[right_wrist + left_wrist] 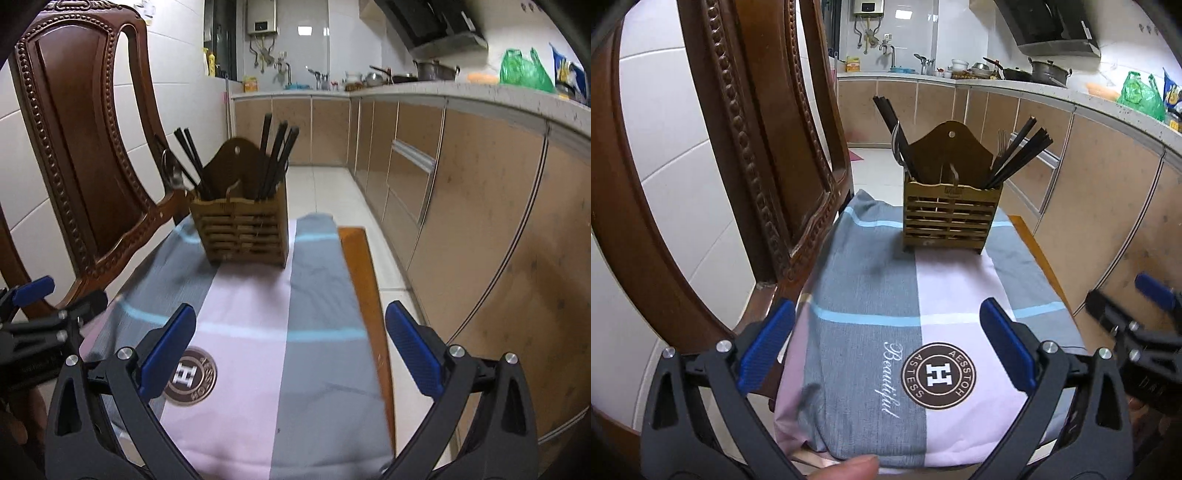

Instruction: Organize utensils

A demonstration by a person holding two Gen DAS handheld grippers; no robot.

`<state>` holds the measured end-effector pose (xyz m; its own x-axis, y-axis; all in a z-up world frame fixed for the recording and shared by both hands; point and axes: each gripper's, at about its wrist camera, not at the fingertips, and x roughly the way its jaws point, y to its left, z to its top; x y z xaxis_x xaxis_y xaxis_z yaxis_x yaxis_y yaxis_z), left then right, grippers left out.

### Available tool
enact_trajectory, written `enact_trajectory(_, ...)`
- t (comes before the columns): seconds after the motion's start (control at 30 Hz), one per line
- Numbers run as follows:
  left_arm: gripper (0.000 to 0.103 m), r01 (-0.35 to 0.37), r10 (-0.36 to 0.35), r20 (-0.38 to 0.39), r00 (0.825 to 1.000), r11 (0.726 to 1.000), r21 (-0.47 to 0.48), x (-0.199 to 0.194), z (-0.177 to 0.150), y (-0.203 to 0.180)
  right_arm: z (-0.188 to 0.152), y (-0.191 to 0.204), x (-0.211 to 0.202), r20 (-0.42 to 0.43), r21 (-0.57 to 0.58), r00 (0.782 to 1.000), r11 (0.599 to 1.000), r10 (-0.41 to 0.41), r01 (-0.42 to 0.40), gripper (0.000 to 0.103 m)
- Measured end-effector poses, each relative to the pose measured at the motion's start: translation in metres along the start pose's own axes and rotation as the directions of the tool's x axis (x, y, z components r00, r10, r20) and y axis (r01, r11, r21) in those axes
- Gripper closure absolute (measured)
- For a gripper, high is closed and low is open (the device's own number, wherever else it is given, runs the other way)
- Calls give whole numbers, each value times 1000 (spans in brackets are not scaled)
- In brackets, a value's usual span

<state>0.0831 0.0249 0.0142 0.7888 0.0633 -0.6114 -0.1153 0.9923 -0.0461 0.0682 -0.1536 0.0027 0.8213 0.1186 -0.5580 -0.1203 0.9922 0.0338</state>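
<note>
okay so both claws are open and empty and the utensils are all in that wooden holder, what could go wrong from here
1. The wooden holder stands on a soft cloth near its far end; a nudge from the left claw or right claw could tip it.
2. The chopsticks lean outward, so pulling one may drag others out.
3. The chair back crowds the holder's left side.

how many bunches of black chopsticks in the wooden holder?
2. One bunch of black chopsticks leans out of the left compartment of the slatted wooden utensil holder; the other bunch fans out of the right compartment beside a metal fork. More may sit hidden inside.
</note>
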Motion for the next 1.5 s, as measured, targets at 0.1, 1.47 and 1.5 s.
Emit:
enact_trajectory(0.1, 4, -3, 3, -1, 1000, 1000, 3, 1, -2, 2, -3, 1, 2, 2, 2, 1000, 1000, -14, 14, 3)
enact_trajectory(1.47, 4, 7, -7, -14, 1000, 1000, 1, 7, -4, 1, -2, -6, 12, -2, 42, 1000, 999, -16, 16, 3)
enact_trajectory(1.5, 4, 6, -5, -13, 1000, 1000, 0, 7, -4, 2, -2, -6, 12, -2, 44, 1000, 999, -15, 15, 3)
